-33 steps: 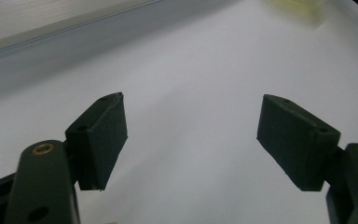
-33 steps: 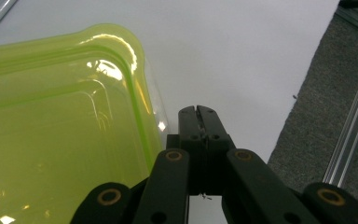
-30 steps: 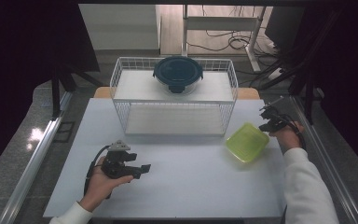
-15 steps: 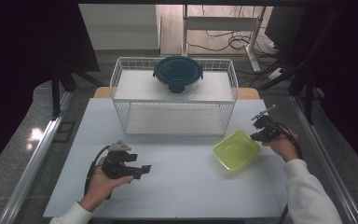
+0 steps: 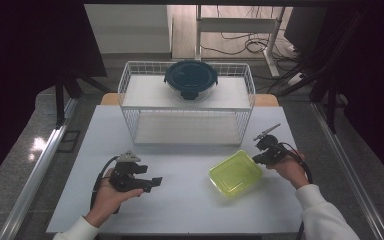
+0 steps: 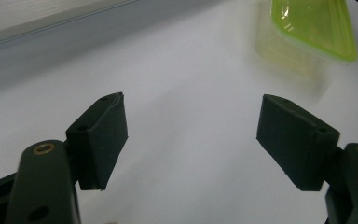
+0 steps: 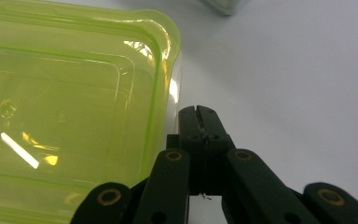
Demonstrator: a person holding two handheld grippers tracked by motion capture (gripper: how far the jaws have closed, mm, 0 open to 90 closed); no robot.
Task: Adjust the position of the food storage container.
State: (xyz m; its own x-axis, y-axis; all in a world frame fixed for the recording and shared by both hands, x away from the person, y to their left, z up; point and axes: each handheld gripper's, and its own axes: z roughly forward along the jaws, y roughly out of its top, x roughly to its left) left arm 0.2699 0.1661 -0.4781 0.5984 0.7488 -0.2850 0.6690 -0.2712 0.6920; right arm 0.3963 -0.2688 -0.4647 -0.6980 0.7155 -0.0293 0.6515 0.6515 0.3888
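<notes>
Two grippers out: right gripper (image 7: pixel 198 111) jaws pressed together, nudging green container (image 5: pixel 235 173) sitting just left of fingertips. Left gripper (image 6: pixel 191 135) spread wide, container ahead. Next probably: keep pushing toward left.

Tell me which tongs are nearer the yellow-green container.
Right. The right tongs sit shut against the yellow-green container at its edge nearest the person's right side. The left tongs rest open on the white table, well apart, pointing toward it.
</notes>
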